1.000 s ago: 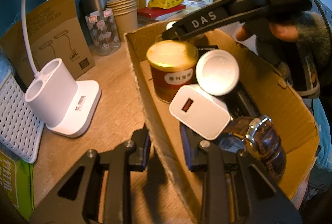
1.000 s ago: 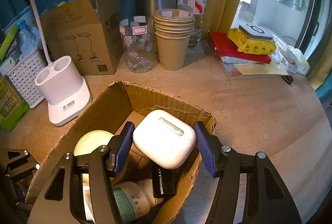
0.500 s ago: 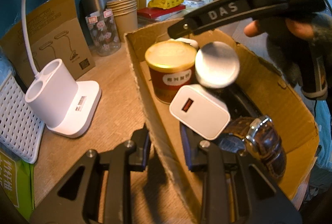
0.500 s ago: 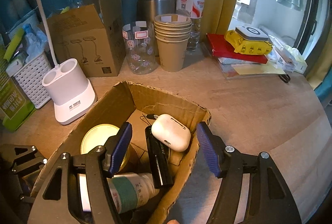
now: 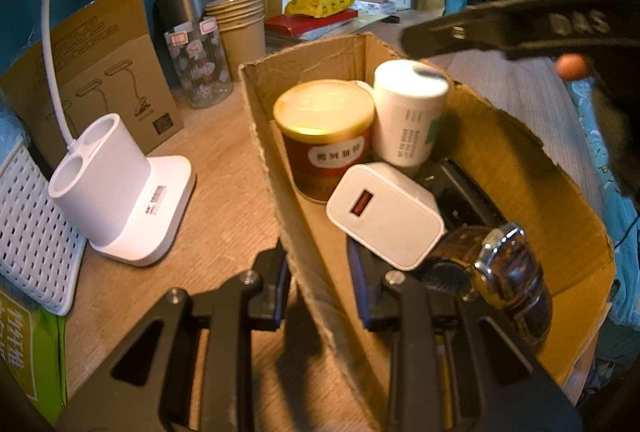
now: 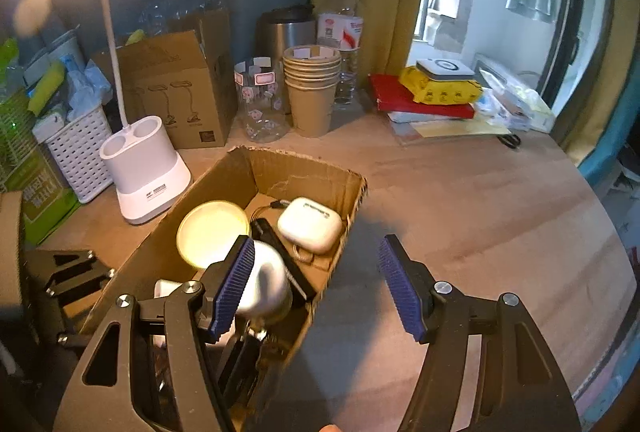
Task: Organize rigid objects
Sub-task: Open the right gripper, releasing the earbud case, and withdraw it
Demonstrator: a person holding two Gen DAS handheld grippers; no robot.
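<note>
Right wrist view. The right gripper (image 6: 316, 284) is hovering with jaws apart and nothing between them, over the near corner of the cardboard box (image 6: 256, 167). Inside the box, a white earbud case (image 6: 310, 226) is lying beside a yellow-lidded can (image 6: 212, 232) and a black bar (image 6: 280, 256).

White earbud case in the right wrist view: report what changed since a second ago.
The right gripper let go of the white earbud case, which now lies in the brown cardboard box; its jaws have just been opening and it has pulled back, empty. The left gripper stays clamped on the box wall.
</note>
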